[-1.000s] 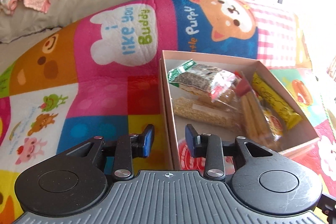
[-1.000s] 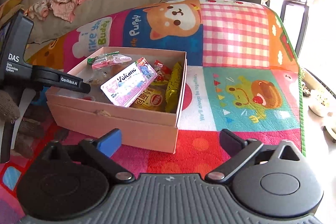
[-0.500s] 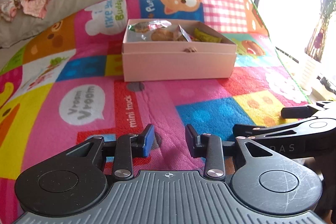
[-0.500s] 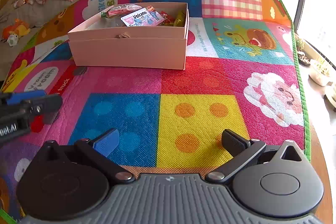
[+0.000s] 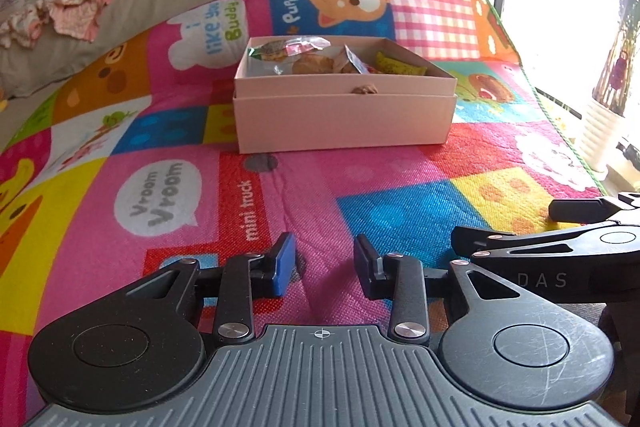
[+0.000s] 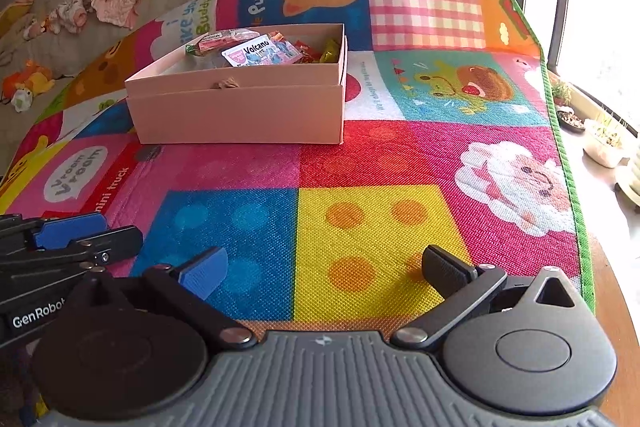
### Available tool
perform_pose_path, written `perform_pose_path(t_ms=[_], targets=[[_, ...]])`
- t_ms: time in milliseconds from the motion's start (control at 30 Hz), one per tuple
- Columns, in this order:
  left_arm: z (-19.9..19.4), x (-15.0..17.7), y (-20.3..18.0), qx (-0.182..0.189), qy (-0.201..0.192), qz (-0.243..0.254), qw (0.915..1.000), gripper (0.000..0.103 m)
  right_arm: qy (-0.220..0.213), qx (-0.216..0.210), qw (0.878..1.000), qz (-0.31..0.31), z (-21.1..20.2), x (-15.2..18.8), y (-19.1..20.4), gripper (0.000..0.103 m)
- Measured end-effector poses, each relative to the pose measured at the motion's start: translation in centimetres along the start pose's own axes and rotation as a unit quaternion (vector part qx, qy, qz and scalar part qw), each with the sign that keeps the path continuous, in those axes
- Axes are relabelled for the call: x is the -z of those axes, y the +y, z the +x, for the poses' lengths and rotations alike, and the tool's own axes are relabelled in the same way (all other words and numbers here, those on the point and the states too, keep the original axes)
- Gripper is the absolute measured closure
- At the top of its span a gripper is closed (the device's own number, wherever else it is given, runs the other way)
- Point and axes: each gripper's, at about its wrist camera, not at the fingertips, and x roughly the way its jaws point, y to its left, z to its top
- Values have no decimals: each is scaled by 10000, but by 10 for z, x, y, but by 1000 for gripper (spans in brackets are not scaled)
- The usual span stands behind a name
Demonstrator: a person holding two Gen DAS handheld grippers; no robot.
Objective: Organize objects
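Note:
A pink cardboard box (image 5: 344, 119) stands on the colourful play mat, also seen in the right wrist view (image 6: 240, 111). It holds several snack packets (image 5: 304, 57), among them a white "Volcano" pack (image 6: 256, 53) and a yellow one (image 5: 396, 67). My left gripper (image 5: 323, 263) is open with a narrow gap and empty, low over the mat well in front of the box. My right gripper (image 6: 324, 267) is wide open and empty, beside the left one and equally far from the box.
The play mat (image 6: 360, 227) covers the surface; its green edge (image 6: 576, 211) runs along the right. Potted plants (image 5: 608, 123) stand by the bright window at right. A grey cushion with clothes (image 5: 72, 15) lies at the back left.
Both grippers have pulled back from the box towards the near end of the mat. The box now sits far ahead of them. Jaw openings are unchanged.

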Motion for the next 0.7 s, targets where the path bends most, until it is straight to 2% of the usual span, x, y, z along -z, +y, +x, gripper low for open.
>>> perform_pose_path(t_ms=[200, 700], targets=[[-1, 1, 6, 38, -8, -186, 9998, 68, 1, 50, 10000, -84, 1, 0, 2, 0], [-1, 1, 4, 20, 0, -142, 9999, 70, -4, 59, 10000, -60, 0, 1, 3, 0]])
